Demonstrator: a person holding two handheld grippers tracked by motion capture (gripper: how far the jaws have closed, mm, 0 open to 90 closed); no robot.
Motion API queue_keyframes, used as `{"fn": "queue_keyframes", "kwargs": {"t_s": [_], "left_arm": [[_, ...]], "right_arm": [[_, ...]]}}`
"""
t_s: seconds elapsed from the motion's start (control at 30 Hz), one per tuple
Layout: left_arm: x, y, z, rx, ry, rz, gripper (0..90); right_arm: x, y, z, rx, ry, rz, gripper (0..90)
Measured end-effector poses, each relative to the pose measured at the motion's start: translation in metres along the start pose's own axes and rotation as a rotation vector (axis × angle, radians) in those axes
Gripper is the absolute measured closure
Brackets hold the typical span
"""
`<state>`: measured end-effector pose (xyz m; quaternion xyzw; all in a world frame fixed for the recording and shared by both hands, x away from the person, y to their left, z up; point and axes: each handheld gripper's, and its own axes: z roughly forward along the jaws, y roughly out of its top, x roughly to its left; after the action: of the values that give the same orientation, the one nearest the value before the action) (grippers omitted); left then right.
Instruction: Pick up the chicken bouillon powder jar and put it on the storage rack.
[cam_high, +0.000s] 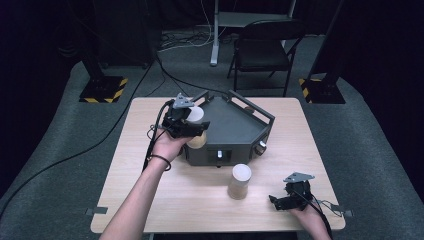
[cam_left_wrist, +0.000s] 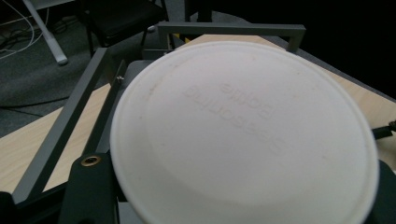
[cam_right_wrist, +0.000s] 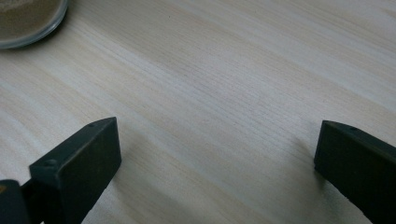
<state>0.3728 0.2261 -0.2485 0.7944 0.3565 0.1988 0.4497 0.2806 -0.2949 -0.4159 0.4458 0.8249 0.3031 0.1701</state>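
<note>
While our left gripper (cam_high: 192, 129) clamps a round white-lidded paper tub (cam_high: 196, 116) at the grey metal tray's (cam_high: 235, 125) left edge, hiding its jaws, our right gripper (cam_high: 290, 200) rests wide open, empty, near the pale wooden table's (cam_high: 150, 150) right front corner.

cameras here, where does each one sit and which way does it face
high view: above the near table edge, looking forward and down on the table, grey tray and both forearms.
left gripper view: on the left tool, facing its lidded cup and the tray's rails.
right gripper view: on the right tool, facing bare tabletop between open jaws.
Shared: the standing cup appears in the high and right gripper views.
</note>
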Motion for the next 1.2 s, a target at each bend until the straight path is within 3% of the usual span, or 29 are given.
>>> {"fn": "queue_keyframes", "kwargs": {"t_s": [0.43, 0.7, 0.93, 1.07, 1.2], "left_arm": [[0.006, 0.012, 0.028, 0.031, 0.051, -0.046, 34.2], [0.008, 0.014, 0.039, 0.059, 0.048, -0.063, 34.1], [0.012, 0.014, 0.041, 0.059, 0.041, -0.076, 33.7], [0.011, 0.013, 0.037, 0.045, 0.053, -0.088, 22.5], [0.013, 0.011, 0.025, 0.046, 0.058, -0.087, 18.8]], "right_arm": [[-0.001, 0.0, 0.0, 0.0, 0.002, -0.005, 0.0], [-0.001, 0.0, 0.0, 0.0, 0.004, -0.004, 0.0], [-0.001, 0.0, -0.001, 0.001, 0.004, -0.003, 0.0], [-0.001, -0.001, -0.001, 0.0, 0.004, -0.003, 0.0], [-0.001, -0.001, 0.0, -0.003, 0.004, -0.004, 0.0]]}}
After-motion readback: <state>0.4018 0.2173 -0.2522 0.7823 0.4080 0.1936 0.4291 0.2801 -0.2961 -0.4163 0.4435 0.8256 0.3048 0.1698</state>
